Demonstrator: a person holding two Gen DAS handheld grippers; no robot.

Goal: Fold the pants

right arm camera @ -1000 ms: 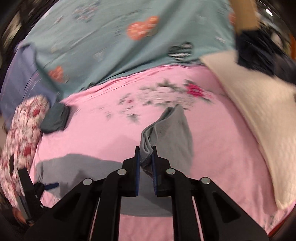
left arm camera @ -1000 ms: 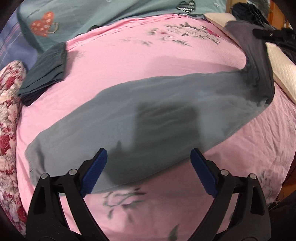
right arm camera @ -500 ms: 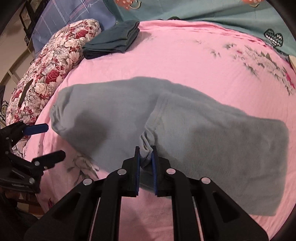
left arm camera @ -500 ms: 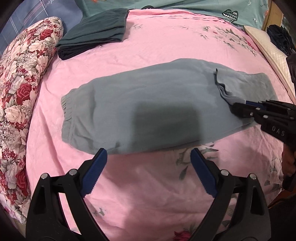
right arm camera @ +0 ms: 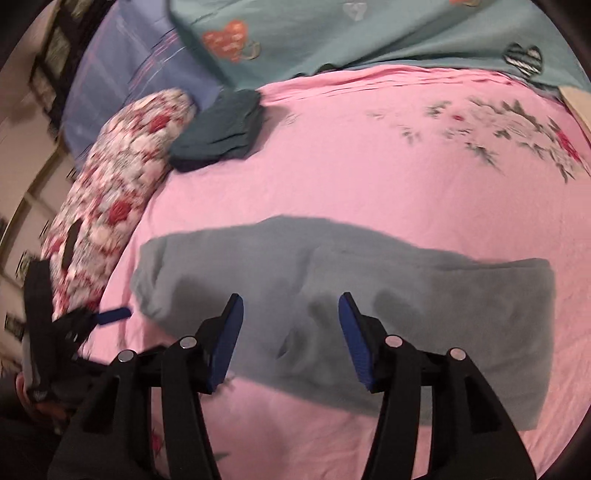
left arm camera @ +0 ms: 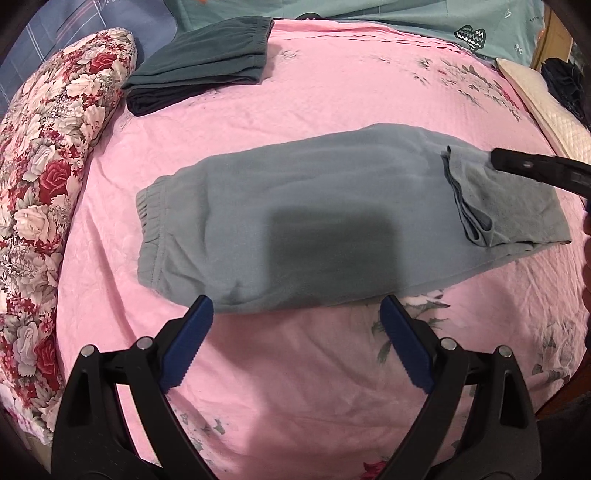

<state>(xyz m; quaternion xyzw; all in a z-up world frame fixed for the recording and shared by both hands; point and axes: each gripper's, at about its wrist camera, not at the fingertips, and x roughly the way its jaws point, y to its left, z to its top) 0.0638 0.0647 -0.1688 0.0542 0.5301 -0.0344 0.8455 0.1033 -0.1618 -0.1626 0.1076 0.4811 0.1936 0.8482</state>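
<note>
Grey pants (left arm camera: 314,206) lie flat across the pink bedsheet (left arm camera: 332,96), elastic waistband (left arm camera: 147,221) to the left. Their leg end (left arm camera: 506,206) is folded back on top at the right. My left gripper (left arm camera: 295,306) hovers open over the pants' near edge with nothing between its fingers. In the right wrist view the pants (right arm camera: 369,288) spread below my right gripper (right arm camera: 291,299). Its jaws are opening, and the blue pads stand clear of the cloth and grip nothing. One black right gripper finger (left arm camera: 535,170) shows above the folded end.
A stack of folded dark green clothes (left arm camera: 207,74) sits at the back left beside a floral pillow (left arm camera: 48,184). A teal blanket (left arm camera: 406,18) lines the back. At the right edge lies a cream quilted pillow (left arm camera: 546,110). Bare pink sheet lies in front of the pants.
My right gripper carried the leg end over the pants, lowered it and let go; its jaws went from shut to apart. The left gripper shifted sideways, then held still.
</note>
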